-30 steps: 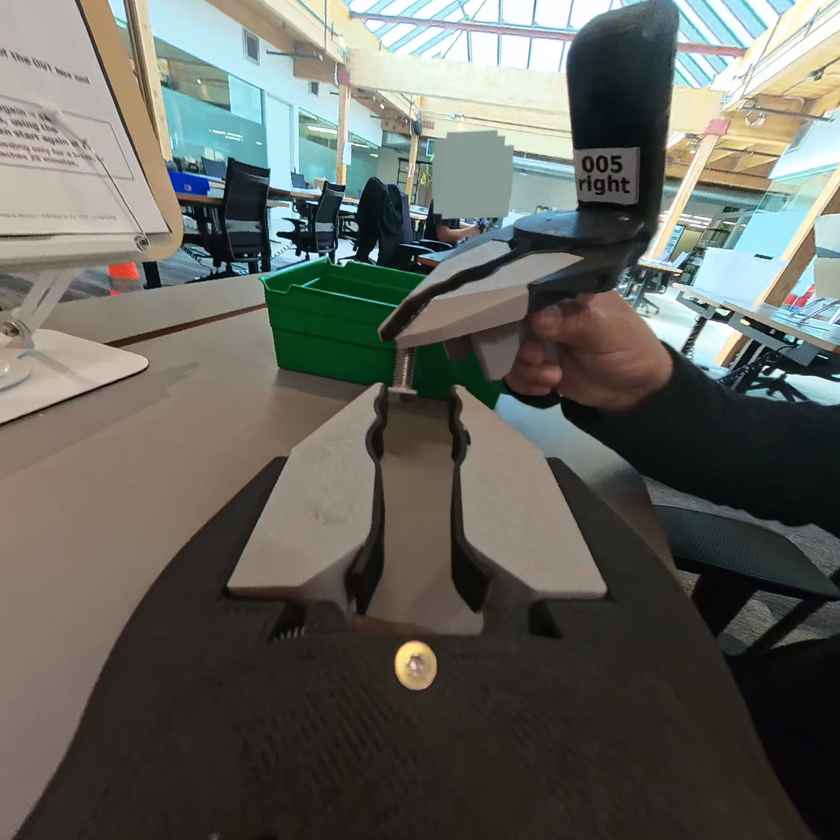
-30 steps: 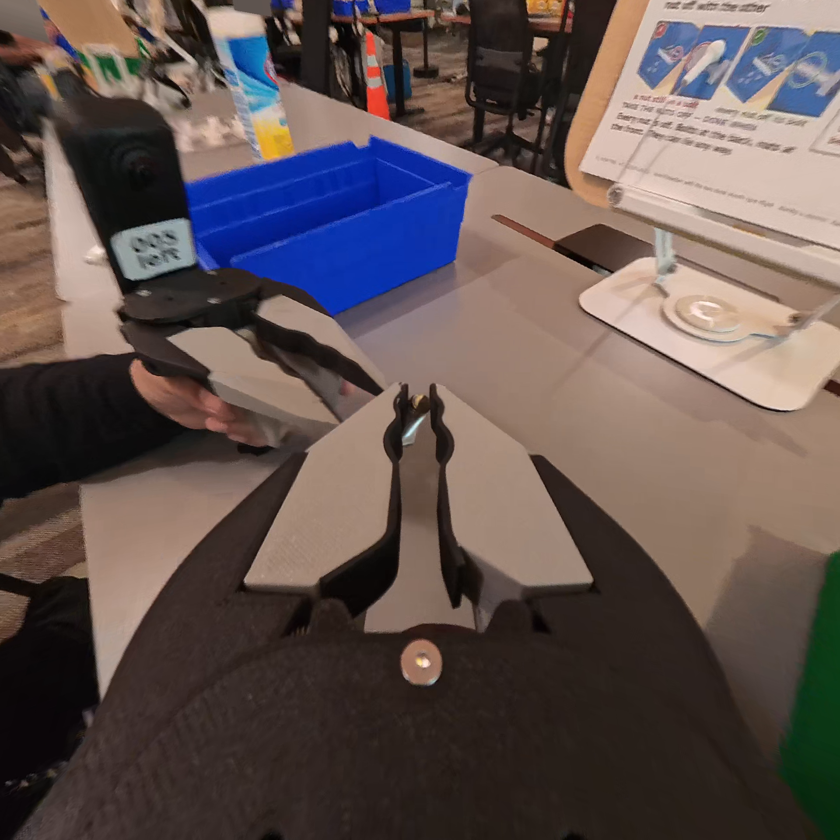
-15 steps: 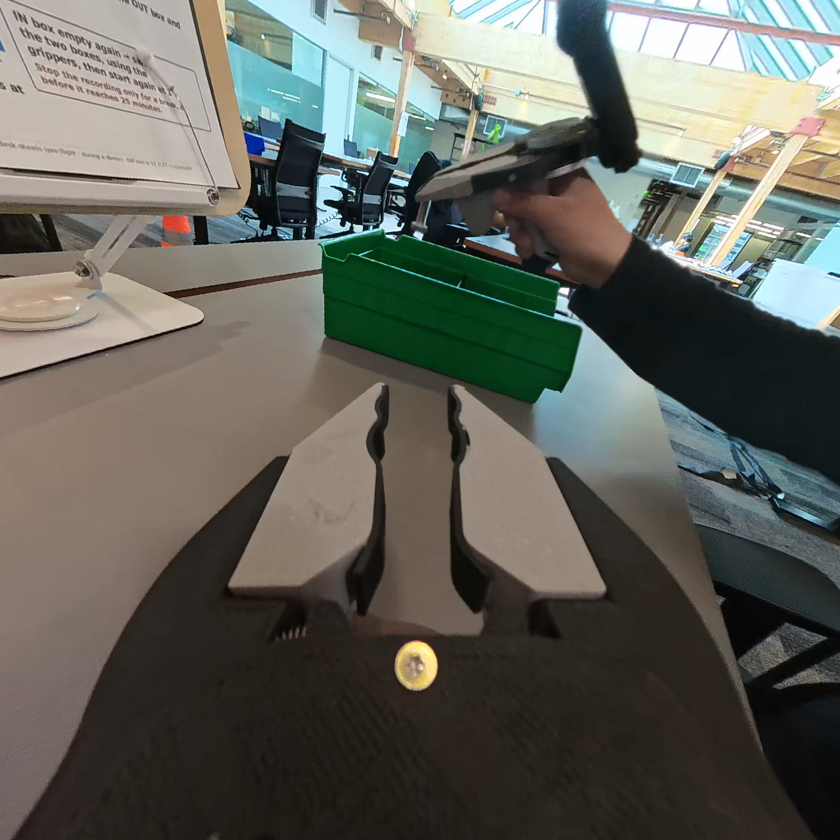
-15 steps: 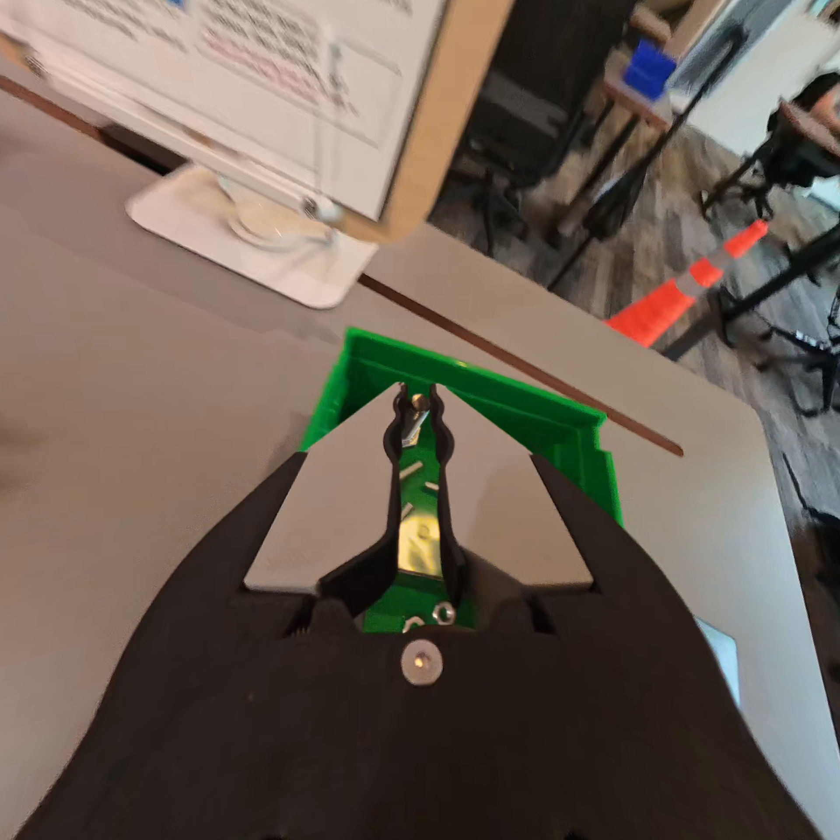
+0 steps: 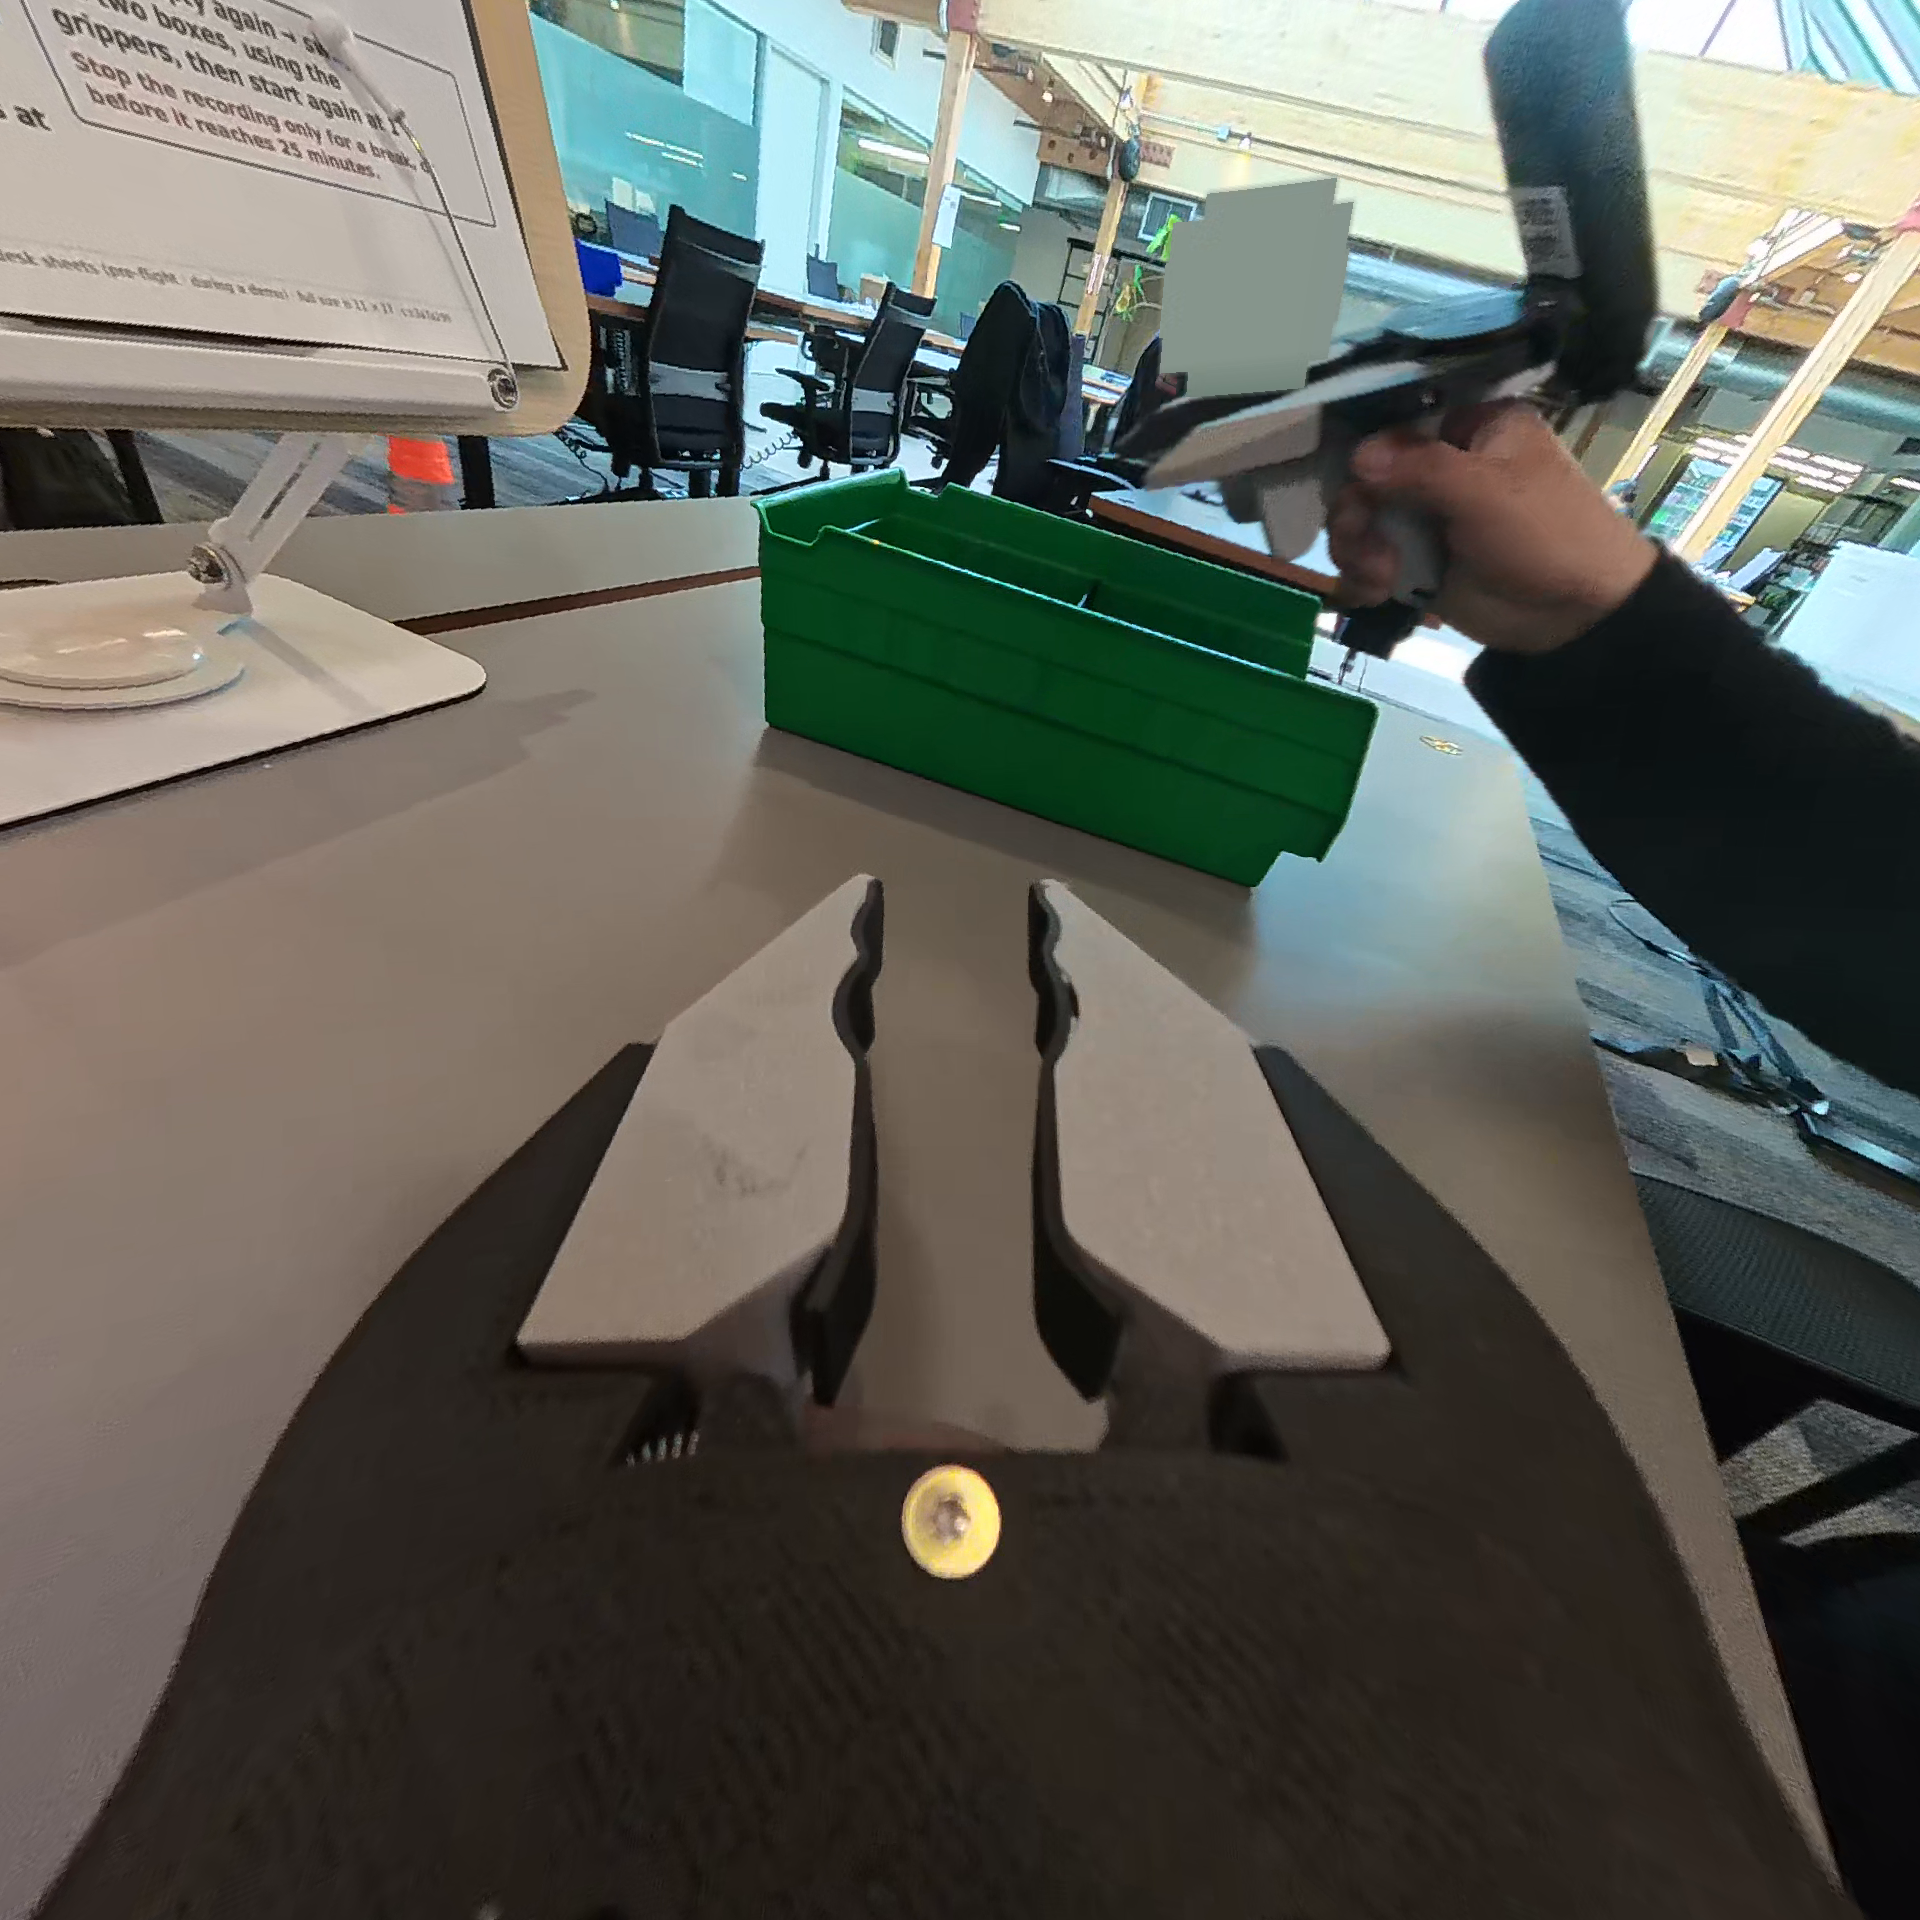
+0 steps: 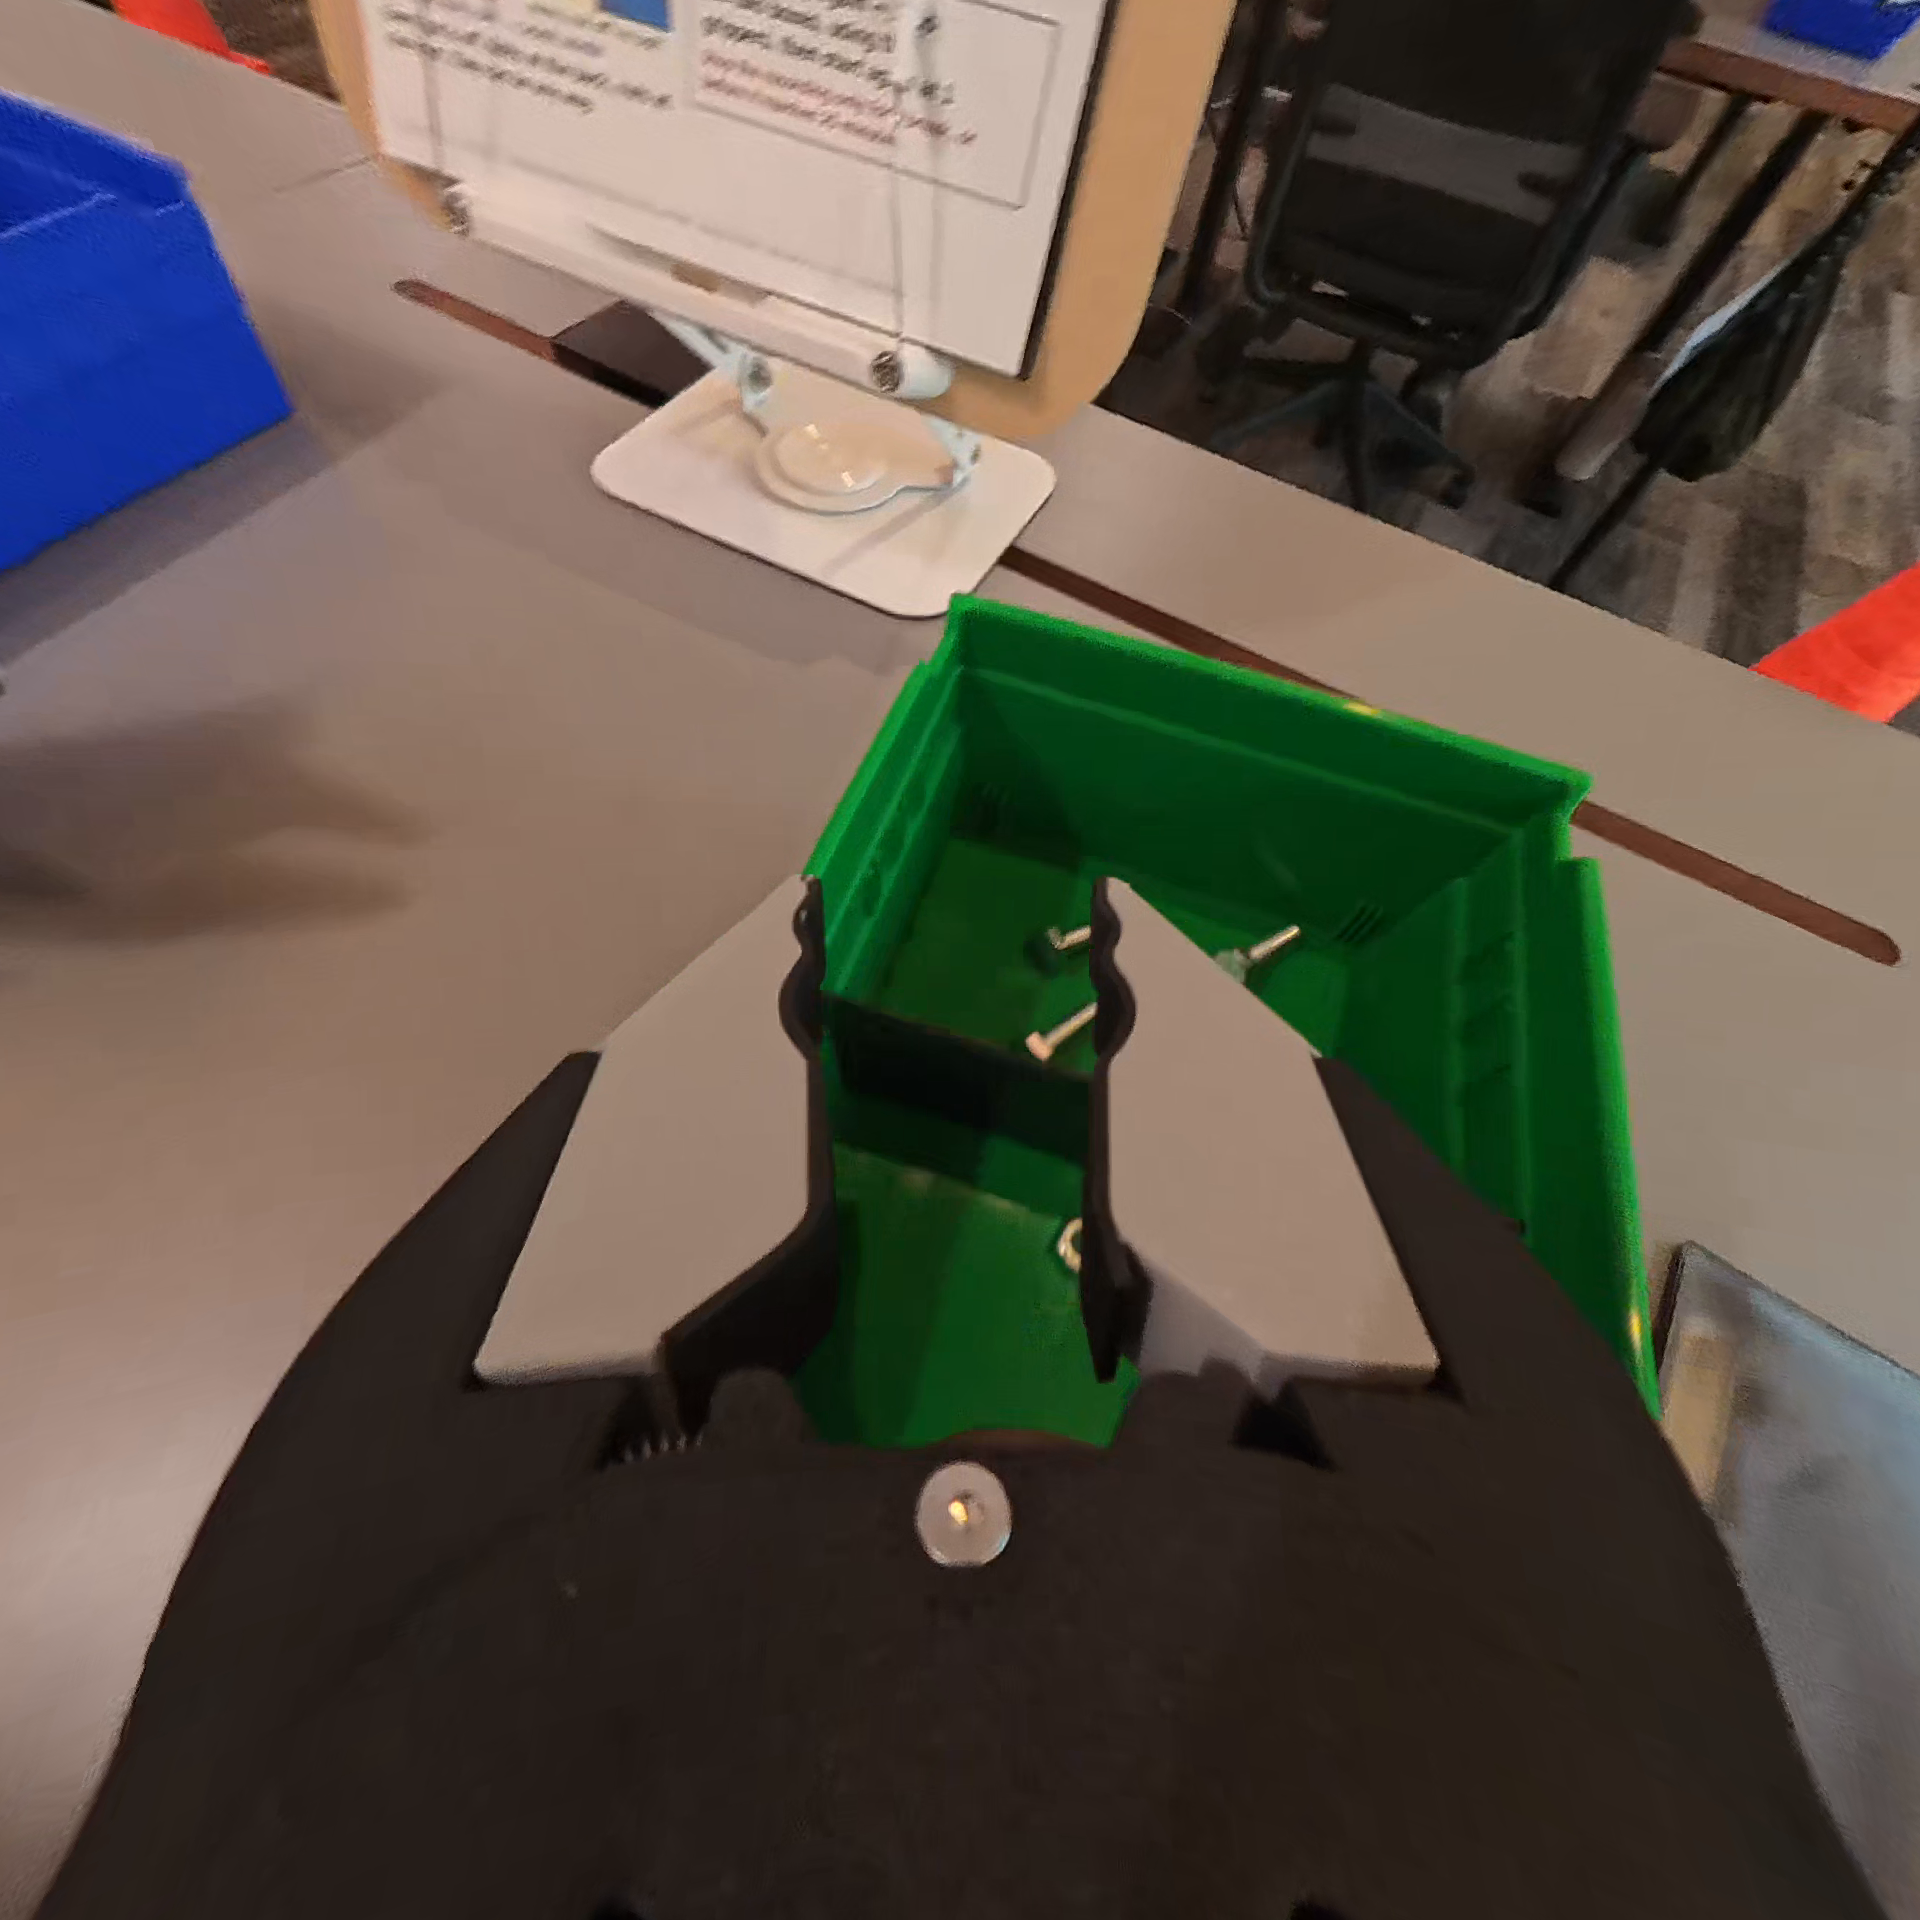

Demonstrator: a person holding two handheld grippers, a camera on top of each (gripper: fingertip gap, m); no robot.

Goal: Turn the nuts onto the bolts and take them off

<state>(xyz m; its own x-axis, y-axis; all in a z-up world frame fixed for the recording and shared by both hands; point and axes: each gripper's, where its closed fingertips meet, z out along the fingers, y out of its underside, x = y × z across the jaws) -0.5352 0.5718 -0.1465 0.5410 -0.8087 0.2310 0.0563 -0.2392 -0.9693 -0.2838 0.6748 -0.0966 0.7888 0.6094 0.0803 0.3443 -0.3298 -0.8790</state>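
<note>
My right gripper (image 6: 954,914) is open and empty above the green bin (image 6: 1205,743). Three silver bolts lie in the bin's far compartment, one of them (image 6: 1058,1032) between my fingers. A nut (image 6: 1070,1244) lies in the near compartment by my right finger. A black divider (image 6: 956,1081) splits the two compartments. My left gripper (image 5: 954,902) is open and empty, low over the grey table, short of the green bin (image 5: 1039,707). The right gripper (image 5: 1174,447) also shows in the left wrist view, held in a hand above the bin's right end.
A white stand with an instruction sheet (image 6: 790,125) stands on its base plate (image 6: 831,499) behind the bin; it also shows at the far left (image 5: 239,177). A blue bin (image 6: 104,364) sits at the far left. Office chairs and desks lie beyond the table edge. Tip to tip, the grippers are about 30 cm apart.
My right gripper carried a bolt from near the left gripper over to the green bin, opened and let the bolt go. The left gripper stayed open and swung slightly.
</note>
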